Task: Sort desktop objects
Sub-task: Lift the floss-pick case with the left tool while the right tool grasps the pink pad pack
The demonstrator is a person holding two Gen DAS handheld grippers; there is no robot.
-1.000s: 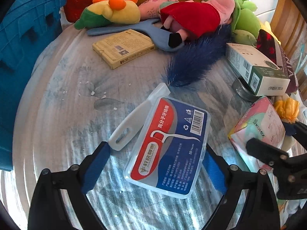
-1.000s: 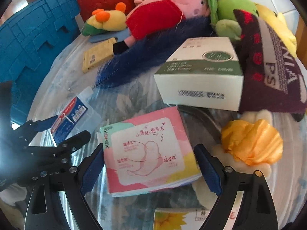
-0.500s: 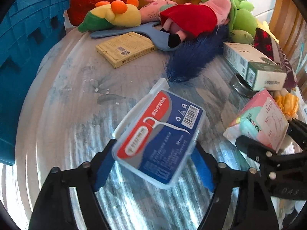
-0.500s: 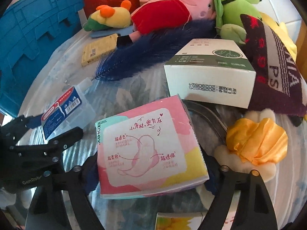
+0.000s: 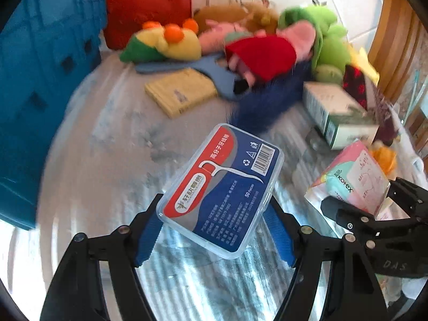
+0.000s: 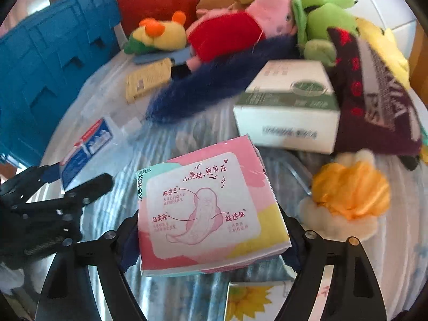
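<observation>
Left gripper (image 5: 214, 236) clamps floss-pick box (image 5: 222, 187) — lifted off table (image 5: 112, 165); right gripper (image 6: 211, 240) clamps pink pad pack (image 6: 208, 208).

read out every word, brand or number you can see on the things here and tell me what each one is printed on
"Kotex": pink pad pack, on its teal edge.
"小身材,更自在": the same pack's front.
"高分子牙线棒": floss pick box.
"50 Pieces": the same box.
"PS": dark knitted cloth.
White-and-green carton and yellow booklet: print too blurred to read.
</observation>
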